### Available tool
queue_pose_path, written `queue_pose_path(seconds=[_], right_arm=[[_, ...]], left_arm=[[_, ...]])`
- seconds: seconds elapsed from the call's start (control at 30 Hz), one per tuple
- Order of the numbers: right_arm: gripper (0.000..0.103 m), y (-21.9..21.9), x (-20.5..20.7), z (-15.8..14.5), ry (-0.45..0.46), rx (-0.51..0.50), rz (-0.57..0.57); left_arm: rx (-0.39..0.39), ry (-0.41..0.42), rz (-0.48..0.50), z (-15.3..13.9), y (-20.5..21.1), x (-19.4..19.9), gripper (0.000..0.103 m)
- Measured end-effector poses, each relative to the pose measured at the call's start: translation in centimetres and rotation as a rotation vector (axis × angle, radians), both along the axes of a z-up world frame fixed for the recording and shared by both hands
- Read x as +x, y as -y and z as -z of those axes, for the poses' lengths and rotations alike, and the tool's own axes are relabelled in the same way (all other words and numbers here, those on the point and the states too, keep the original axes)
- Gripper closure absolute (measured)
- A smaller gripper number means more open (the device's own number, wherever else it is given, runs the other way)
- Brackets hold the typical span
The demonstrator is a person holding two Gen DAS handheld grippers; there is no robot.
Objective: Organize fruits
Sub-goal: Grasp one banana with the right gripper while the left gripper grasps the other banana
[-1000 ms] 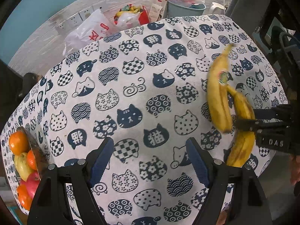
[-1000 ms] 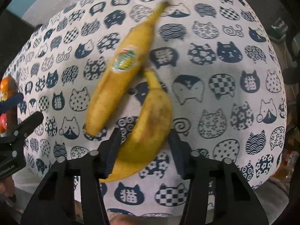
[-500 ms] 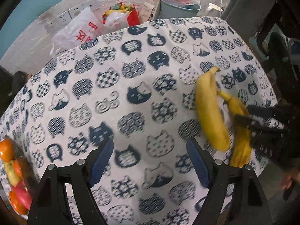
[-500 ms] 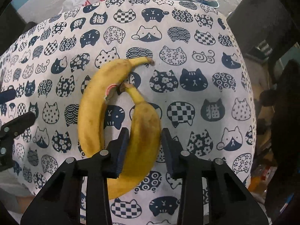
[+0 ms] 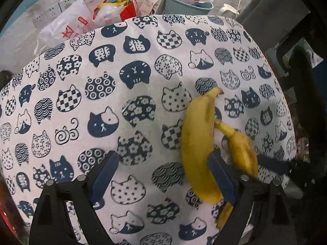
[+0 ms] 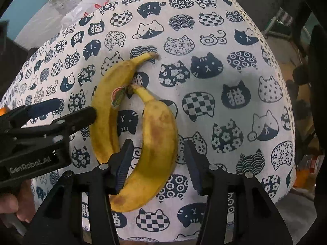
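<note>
Right wrist view: right tool (image 6: 156,163) spread around spotted banana (image 6: 155,143), left tool (image 5: 163,177) spread, empty.

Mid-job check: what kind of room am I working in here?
Probably a lived-in home or small workroom: a table under a cat-print tablecloth, wall sockets behind it, and plastic bags and a bin crowded on the floor.

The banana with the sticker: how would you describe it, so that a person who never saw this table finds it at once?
On the white tablecloth printed with navy cat faces lie two yellow bananas side by side. The stickered banana is the longer, cleaner one, lying toward the left gripper. Its shorter neighbour with brown spots, between the fingers of the open right gripper, carries no label.
</note>
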State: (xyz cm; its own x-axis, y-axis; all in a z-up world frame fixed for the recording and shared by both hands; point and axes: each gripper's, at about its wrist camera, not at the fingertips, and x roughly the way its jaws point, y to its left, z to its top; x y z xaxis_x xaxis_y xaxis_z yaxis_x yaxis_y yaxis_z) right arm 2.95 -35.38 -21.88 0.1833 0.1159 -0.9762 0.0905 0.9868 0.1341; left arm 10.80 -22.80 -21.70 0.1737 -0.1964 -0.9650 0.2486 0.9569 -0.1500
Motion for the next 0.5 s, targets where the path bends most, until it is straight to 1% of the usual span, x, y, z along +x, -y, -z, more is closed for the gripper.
queue_pose_path(seconds=[0.13, 0.17, 0.23, 0.3, 0.4, 0.43, 0.5], right_arm=[[0.05, 0.3, 0.0, 0.8, -0.013, -0.01, 0.003], [0.05, -0.2, -0.1, 0.2, -0.014, -0.016, 0.006], [0.05, -0.3, 0.0, 0.3, -0.017, -0.023, 0.014], [0.05, -0.2, 0.1, 0.4, -0.018, -0.026, 0.02], [0.049, -0.3, 0.6, 0.6, -0.02, -0.028, 0.028], [0.049, -0.3, 0.7, 0.4, -0.02, -0.029, 0.031], [0.047, -0.1, 0.6, 0.6, -0.023, -0.032, 0.031]], left_arm=[[-0.017, -0.016, -0.014, 0.4, 0.2, 0.6, 0.012], [-0.027, -0.021, -0.022, 0.4, 0.2, 0.6, 0.012], [-0.04, -0.028, -0.025, 0.7, 0.4, 0.7, 0.012], [-0.032, -0.033, -0.022, 1.0, 0.5, 0.8, 0.012], [-0.04, -0.029, -0.019, 1.3, 0.7, 0.7, 0.012], [-0.047, -0.028, -0.016, 1.3, 0.7, 0.7, 0.013], [-0.072, -0.024, 0.0, 1.4, 0.8, 0.4, 0.02]])
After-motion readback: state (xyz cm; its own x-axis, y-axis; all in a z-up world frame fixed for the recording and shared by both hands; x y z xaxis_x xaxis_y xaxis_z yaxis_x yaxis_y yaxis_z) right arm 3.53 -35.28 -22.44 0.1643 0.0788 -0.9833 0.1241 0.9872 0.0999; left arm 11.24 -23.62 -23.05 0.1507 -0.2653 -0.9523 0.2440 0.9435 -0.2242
